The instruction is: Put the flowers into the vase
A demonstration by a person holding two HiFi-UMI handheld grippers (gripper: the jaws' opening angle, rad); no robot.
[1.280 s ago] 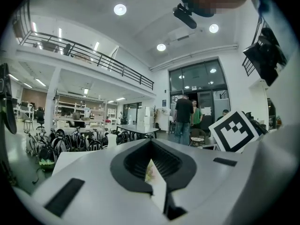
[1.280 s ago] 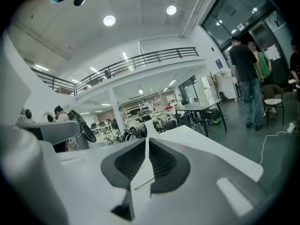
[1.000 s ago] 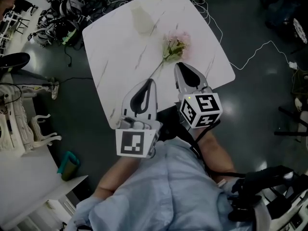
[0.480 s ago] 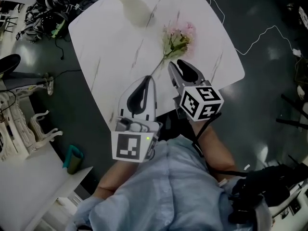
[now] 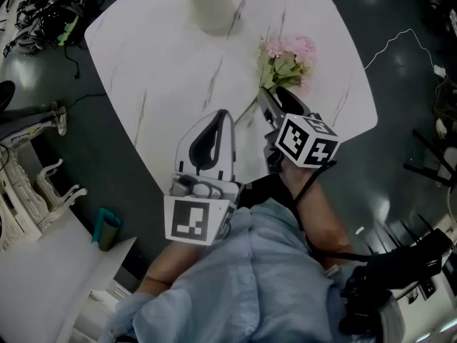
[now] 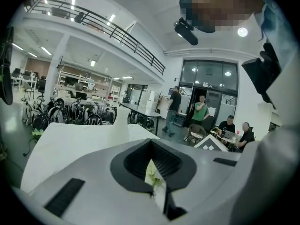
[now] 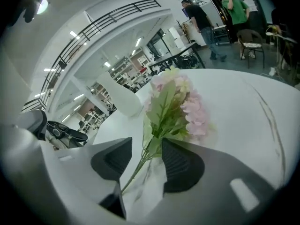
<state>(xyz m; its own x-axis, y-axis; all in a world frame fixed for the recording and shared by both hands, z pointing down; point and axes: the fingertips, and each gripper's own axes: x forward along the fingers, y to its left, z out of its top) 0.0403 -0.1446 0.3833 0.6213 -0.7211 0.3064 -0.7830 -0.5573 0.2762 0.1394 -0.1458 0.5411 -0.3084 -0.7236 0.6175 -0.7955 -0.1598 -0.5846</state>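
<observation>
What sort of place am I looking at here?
Probably a large open workshop or lab hall: a railed gallery runs overhead, rows of gear crowd the floor, and people sit near glass doors.

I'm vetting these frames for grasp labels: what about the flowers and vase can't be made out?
Vase mouth: head view, partly cut off by the top edge.
Flowers stem: head view, partly hidden beneath the right hand-held gripper.
Flowers: left gripper view, only a green sliver shows through the left hand-held gripper jaws.
</observation>
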